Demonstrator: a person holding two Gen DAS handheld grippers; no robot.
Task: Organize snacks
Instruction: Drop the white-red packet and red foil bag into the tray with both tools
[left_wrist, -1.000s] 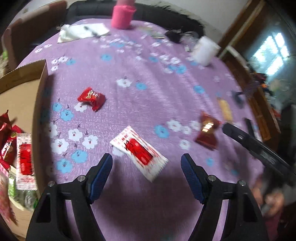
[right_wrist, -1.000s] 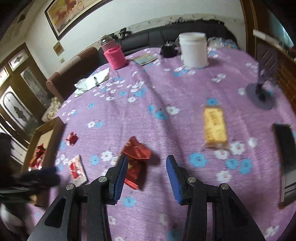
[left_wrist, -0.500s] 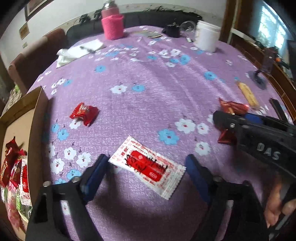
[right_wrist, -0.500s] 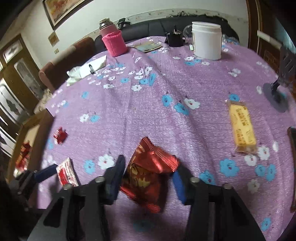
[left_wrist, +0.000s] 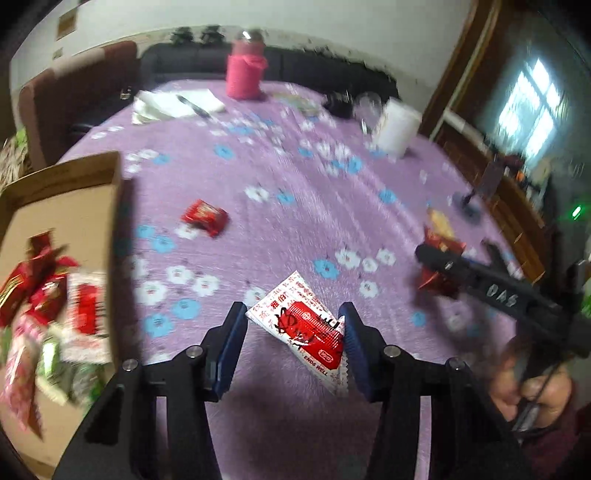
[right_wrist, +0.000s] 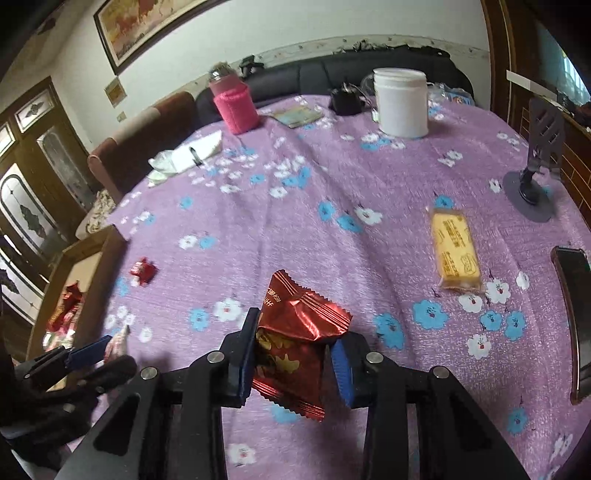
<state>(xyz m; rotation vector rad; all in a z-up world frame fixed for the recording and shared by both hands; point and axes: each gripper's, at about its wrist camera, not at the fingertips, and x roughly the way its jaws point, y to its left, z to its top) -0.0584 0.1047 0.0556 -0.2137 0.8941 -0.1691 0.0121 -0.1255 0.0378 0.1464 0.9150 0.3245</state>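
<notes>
My left gripper (left_wrist: 291, 332) is shut on a white and red snack packet (left_wrist: 301, 328) and holds it just above the purple flowered tablecloth. My right gripper (right_wrist: 293, 349) is shut on a shiny dark red snack bag (right_wrist: 295, 343), lifted off the cloth. That bag and the right gripper also show in the left wrist view (left_wrist: 439, 266). A small red candy packet (left_wrist: 204, 217) lies on the cloth near the cardboard box (left_wrist: 62, 206), which holds several snacks. A yellow snack bar (right_wrist: 455, 251) lies to the right.
A pink-sleeved bottle (right_wrist: 233, 105), a white jar (right_wrist: 400, 101), papers with a pen (right_wrist: 184, 157) and a black pouch (right_wrist: 345, 100) stand at the far side. A phone stand (right_wrist: 532, 184) and a dark phone (right_wrist: 574, 317) are at the right edge.
Both grippers have closed on their snacks. The left one took the white and red packet, the right one the dark red bag, and both packets are now lifted.
</notes>
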